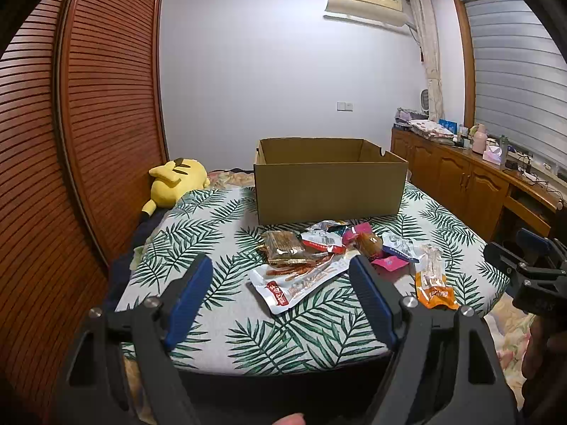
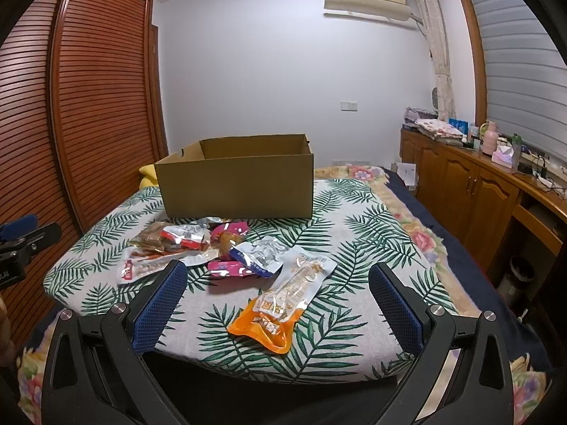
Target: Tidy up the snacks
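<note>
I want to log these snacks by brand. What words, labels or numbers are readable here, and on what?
No text can be read for certain.
Orange packet: large characters, too distorted to read.
White-and-red packet: red label with characters, blurred.
White-and-blue packet: small print, unreadable.
Barcode label on a red-edged packet: digits too small.
Air conditioner: sticker, unreadable.
Cardboard box: no print visible.

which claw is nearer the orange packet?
Right. The right claw frames the orange packet between its open fingers; the left claw sits further left, over the white packet.
</note>
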### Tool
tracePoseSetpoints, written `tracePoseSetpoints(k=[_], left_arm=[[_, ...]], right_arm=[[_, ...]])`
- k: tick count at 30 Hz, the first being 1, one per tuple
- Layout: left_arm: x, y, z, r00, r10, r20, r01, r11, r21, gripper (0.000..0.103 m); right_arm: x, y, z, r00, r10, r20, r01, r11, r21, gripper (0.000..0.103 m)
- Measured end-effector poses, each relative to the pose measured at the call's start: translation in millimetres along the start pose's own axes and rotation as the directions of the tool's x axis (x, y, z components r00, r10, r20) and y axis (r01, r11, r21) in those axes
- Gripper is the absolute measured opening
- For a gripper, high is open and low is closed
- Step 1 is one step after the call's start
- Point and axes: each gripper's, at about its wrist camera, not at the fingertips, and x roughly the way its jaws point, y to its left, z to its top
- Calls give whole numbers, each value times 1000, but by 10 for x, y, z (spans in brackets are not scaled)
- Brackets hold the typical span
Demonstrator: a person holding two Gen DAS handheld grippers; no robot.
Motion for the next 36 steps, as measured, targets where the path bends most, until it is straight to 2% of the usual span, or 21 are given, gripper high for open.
tracePoseSetpoints(k=[9,15,21,23,29,34,36], left_arm=[[144,1,3,999,-8,-44,8,1000,-2,80],[391,120,20,994,-33,-108,28,999,-41,80],[622,198,58,990,-2,-144,-1,1000,-21,80],[718,217,67,985,-4,-170,5,1000,4,80],[915,296,136,983,-16,-184,25,999,43,80],[1122,303,195,977,-4,-215,23,996,84,80],[1200,301,197,973,-23,-229,44,995,90,80]], right_arm=[[150,25,-15,999,17,-27,-17,1000,-17,103],[361,-11,-29,997,39,-61,-41,999,-29,103],[570,-67,-16,993,64,-101,-68,997,-39,101],[652,-93,-13,989,81,-125,-87,995,-42,101],[847,-198,4,980,95,-177,-105,993,-47,97],[1045,-270,-33,960,124,-251,-135,990,-30,95],[1112,-283,-53,952,136,-274,-146,989,-17,95]])
